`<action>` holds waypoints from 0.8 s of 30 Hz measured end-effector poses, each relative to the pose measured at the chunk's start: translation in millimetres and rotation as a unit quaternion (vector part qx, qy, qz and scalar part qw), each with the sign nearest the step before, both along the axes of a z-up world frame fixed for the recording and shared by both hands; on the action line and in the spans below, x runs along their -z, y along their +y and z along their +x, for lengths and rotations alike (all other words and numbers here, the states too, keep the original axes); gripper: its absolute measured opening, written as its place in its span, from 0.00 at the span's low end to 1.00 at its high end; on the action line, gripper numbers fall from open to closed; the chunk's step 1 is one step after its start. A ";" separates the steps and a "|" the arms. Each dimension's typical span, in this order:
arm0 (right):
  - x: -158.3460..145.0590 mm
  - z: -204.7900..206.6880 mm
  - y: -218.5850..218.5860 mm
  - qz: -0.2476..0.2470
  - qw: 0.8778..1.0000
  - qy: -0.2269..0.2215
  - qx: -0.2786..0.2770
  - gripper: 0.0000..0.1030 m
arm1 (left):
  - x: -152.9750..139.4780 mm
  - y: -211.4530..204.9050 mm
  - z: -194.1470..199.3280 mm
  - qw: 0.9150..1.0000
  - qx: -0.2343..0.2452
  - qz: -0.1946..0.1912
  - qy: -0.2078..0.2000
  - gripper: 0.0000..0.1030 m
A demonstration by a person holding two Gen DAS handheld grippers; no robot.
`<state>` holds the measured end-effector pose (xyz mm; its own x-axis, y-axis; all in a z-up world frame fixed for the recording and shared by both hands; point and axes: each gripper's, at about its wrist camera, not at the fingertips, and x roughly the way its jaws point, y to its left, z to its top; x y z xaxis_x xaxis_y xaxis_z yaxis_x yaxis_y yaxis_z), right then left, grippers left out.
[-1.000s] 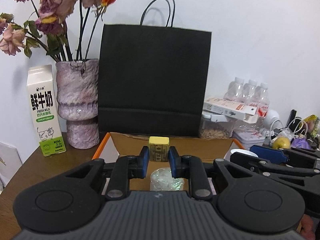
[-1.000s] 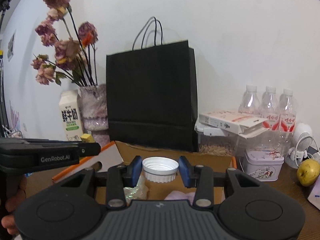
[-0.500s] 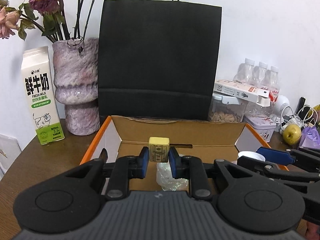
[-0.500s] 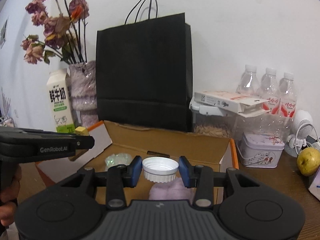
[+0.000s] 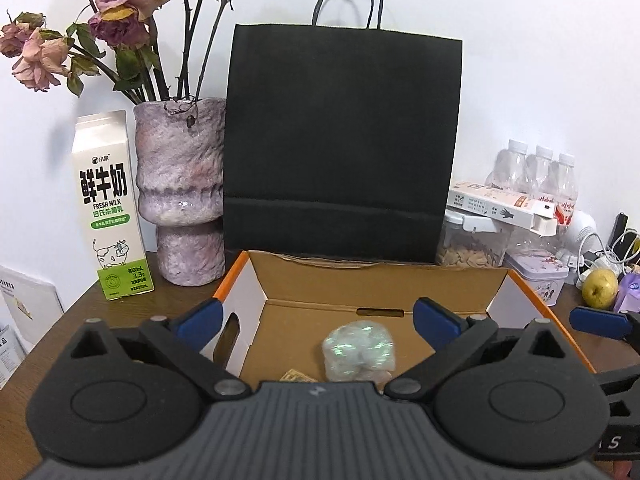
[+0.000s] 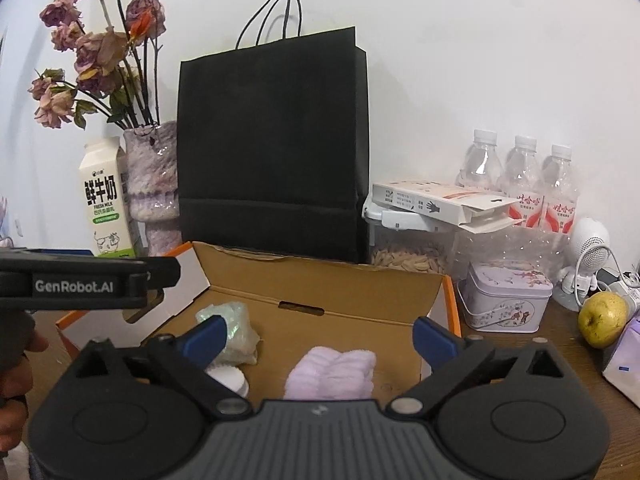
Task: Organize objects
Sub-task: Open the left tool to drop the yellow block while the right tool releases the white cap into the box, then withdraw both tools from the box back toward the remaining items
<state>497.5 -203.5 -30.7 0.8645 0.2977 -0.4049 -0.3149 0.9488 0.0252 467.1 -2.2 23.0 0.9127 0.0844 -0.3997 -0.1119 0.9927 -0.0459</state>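
Note:
An open cardboard box (image 5: pixel 360 276) with orange edges stands before me on the wooden table; it also shows in the right wrist view (image 6: pixel 320 276). My left gripper (image 5: pixel 318 318) is open and empty above the box. A yellow block (image 5: pixel 298 376) lies on the box floor, mostly hidden by the gripper body, beside a shiny plastic-wrapped bundle (image 5: pixel 358 350). My right gripper (image 6: pixel 320 334) is open and empty above the box. A white bottle cap (image 6: pixel 230 378) lies on the floor beside the bundle (image 6: pixel 236 330) and a lilac towel (image 6: pixel 332 372).
A black paper bag (image 5: pixel 340 140) stands behind the box. A milk carton (image 5: pixel 110 204) and a vase of dried roses (image 5: pixel 180 196) are at the left. A seed container (image 6: pixel 408 256), a tin (image 6: pixel 504 300), water bottles (image 6: pixel 520 176) and a pear (image 6: pixel 602 318) are at the right.
Both grippers have opened. The yellow block has dropped from the left gripper and the white cap from the right gripper; both now lie in the box.

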 end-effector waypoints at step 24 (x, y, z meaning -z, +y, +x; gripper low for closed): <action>-36.4 -56.1 -14.2 0.009 0.999 -0.031 0.009 1.00 | -40.5 -0.3 -68.0 0.998 0.019 -0.018 -0.058 1.00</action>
<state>441.4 -217.7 5.7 0.8935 0.2884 -0.3443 -0.2989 0.9540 0.0235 399.1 -2.5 63.5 0.9554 0.0372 -0.2931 -0.0670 0.9935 -0.0924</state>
